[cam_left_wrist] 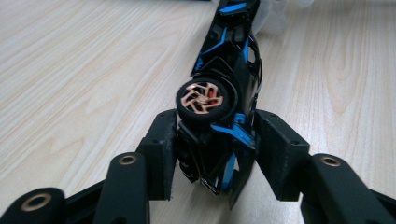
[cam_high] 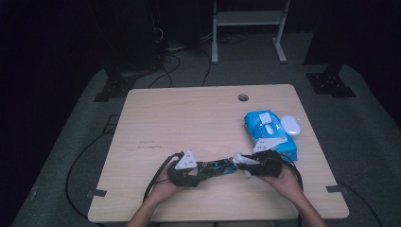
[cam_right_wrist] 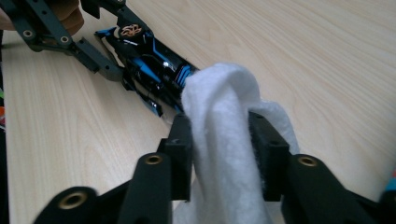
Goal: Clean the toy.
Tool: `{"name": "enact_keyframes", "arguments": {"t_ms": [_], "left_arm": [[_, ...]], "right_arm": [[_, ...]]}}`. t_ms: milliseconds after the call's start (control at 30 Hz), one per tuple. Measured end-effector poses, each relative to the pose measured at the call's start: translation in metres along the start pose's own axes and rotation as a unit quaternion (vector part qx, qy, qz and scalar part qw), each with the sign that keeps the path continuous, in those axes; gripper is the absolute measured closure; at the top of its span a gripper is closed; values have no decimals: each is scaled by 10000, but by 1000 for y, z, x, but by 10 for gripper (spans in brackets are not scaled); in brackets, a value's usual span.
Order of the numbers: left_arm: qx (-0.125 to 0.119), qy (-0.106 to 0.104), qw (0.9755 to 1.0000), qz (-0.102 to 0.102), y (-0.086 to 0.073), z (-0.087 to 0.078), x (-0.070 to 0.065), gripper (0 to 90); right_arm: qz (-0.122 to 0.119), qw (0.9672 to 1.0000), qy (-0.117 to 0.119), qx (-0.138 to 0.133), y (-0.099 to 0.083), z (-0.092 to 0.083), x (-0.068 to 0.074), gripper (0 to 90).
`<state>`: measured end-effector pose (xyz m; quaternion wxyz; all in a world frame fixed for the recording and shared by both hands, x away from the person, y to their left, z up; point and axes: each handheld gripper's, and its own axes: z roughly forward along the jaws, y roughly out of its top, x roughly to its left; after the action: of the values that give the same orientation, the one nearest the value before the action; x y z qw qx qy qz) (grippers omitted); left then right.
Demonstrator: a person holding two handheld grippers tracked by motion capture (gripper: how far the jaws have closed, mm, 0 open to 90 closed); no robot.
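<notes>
A black and blue toy car (cam_high: 218, 166) with copper-coloured wheels hangs lengthwise between my two grippers, near the front edge of the wooden table (cam_high: 189, 123). My left gripper (cam_high: 201, 171) is shut on one end of the car (cam_left_wrist: 229, 60), with a pad on each side just behind a wheel. Its jaws (cam_left_wrist: 215, 154) come up from the bottom of the left gripper view. My right gripper (cam_high: 246, 163) is shut on a folded white wipe (cam_right_wrist: 224, 116). The wipe (cam_high: 241, 159) rests against the other end of the car (cam_right_wrist: 154, 65).
A blue pack of wipes (cam_high: 269, 132) lies on the table just behind my right gripper, with a white oval object (cam_high: 291, 125) beside it. A round cable hole (cam_high: 243, 98) sits near the far edge. Cables and a white stand lie on the floor beyond.
</notes>
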<state>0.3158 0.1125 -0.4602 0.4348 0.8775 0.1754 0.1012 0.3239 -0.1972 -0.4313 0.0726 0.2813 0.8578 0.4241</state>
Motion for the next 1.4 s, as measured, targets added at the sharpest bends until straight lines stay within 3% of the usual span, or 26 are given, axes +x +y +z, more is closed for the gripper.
{"name": "enact_keyframes", "arguments": {"t_ms": [33, 167, 267, 533, 667, 700, 767, 867, 1000, 1133, 1267, 1400], "left_arm": [[24, -90, 9999, -80, -1, 0, 2, 512], [93, -251, 9992, -290, -3, 2, 5, 480], [43, -183, 9996, -224, -3, 3, 4, 518], [-64, -334, 9990, -273, -1, 5, -1, 570], [-72, -355, 9989, -306, -3, 5, -1, 571], [-99, -380, 9986, -347, -4, 5, -1, 571], [-114, -384, 9985, -366, -4, 5, 0, 569], [-131, -385, 9984, -381, -3, 6, 0, 555], [-140, -417, 9981, -423, -3, 6, 0, 517], [-147, -436, 9978, -482, -3, 6, 1, 480], [-218, -425, 9979, -439, -2, 4, 1, 509], [-262, -403, 9983, -318, -2, 2, 1, 572]], "right_arm": [[43, 10000, 35, 16, 0, -2, 0, 648], [12, 9999, 20, -135, 6, -11, 2, 802], [-34, 9997, 31, -247, 16, -7, 10, 819], [-397, 9980, 343, -357, 46, 41, 44, 835], [-525, 9974, 400, -284, 49, 60, 55, 833], [-486, 9975, 407, -324, 48, 60, 55, 823], [-397, 9976, 467, -320, 47, 58, 52, 694], [-378, 9980, 396, -320, 45, 50, 50, 577], [-296, 9979, 344, -465, 44, 35, 45, 521], [-135, 9975, 452, -517, 44, 29, 39, 503], [-33, 9966, 607, -549, 45, 29, 37, 553], [-81, 9957, 719, -575, 45, 30, 38, 779]]}}
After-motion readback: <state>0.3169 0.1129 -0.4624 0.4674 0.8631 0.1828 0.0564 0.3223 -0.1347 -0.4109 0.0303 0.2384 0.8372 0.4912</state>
